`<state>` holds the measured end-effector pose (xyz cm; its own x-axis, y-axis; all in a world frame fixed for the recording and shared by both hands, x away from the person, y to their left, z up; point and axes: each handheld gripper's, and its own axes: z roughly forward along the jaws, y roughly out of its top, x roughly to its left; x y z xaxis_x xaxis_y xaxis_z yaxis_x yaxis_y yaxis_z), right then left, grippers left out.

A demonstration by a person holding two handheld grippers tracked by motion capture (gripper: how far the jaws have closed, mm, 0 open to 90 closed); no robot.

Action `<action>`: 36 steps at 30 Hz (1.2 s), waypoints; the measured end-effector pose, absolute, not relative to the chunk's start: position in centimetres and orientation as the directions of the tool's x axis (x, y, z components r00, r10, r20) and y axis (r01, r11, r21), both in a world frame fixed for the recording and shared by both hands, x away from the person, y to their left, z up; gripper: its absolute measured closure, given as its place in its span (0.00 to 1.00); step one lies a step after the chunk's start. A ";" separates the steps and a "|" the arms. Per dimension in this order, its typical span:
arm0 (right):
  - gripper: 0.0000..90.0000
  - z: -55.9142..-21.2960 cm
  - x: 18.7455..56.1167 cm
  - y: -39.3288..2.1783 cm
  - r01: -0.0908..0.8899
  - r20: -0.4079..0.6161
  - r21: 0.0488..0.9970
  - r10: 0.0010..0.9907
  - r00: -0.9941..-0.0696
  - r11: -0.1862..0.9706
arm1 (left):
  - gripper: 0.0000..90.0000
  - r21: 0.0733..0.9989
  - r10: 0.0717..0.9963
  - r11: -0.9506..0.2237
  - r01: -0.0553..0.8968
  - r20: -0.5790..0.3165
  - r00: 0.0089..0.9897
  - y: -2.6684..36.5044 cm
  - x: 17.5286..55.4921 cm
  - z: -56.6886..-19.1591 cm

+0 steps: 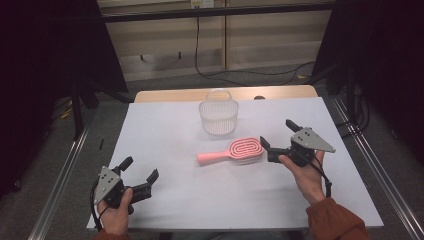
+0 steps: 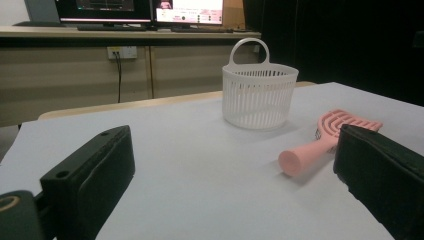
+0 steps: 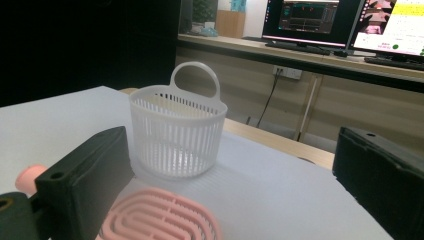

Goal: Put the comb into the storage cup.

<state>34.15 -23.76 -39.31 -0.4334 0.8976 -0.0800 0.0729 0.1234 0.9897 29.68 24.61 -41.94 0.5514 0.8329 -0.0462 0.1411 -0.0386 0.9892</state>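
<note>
White sheeting covers the worktop, the largest thing before me, with a strip of bare wood showing along its far edge. Toward that far edge, near the middle, stands a white slatted plastic basket with a loop handle, upright and holding nothing that I can see through its slats. Just in front of it, apart from it, a pink vented hairbrush lies flat on the sheet, its oval head toward the person's right and its handle pointing left.

The right tool hovers close beside the brush head with its jaws spread wide, gripping nothing; in the right gripper view the pink head sits low between the two black jaws. The left tool waits near the front left corner, well apart from the brush, jaws likewise spread and holding nothing.

As I judge it, the work looks to be placing the brush in the basket, and it has barely begun: the brush is not yet grasped or lifted. What remains is closing on it, carrying it over the rim and letting go.

No brand or label is visible on brush, basket or tools. Lit monitors stand on a counter beyond, their writing too small to read.
</note>
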 end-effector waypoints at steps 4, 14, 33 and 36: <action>0.01 -38.8 34.9 -23.5 0.061 -0.089 0.990 0.895 -0.436 0.128 | 0.04 0.989 0.833 -0.041 0.141 -0.045 0.552 24.4 29.7 -41.9; 0.02 -38.1 36.9 -22.1 0.048 -0.107 0.988 0.884 -0.454 0.144 | 0.04 0.989 0.830 -0.036 0.142 -0.050 0.555 24.4 29.7 -42.0; 0.05 -37.8 41.0 -19.8 0.050 -0.098 0.989 0.867 -0.488 0.140 | 0.04 0.988 0.828 -0.039 0.152 -0.053 0.558 24.6 29.9 -42.1; 0.10 -39.0 40.9 -19.9 0.064 -0.115 0.984 0.867 -0.485 0.167 | 0.04 0.988 0.825 -0.043 0.151 -0.050 0.563 24.6 29.9 -42.1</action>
<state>40.90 -19.89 -39.01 -0.4854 0.8667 -0.1151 0.0640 0.1666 0.9840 29.85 24.56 -42.10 0.5626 0.8252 -0.0501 0.1514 -0.0433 0.9875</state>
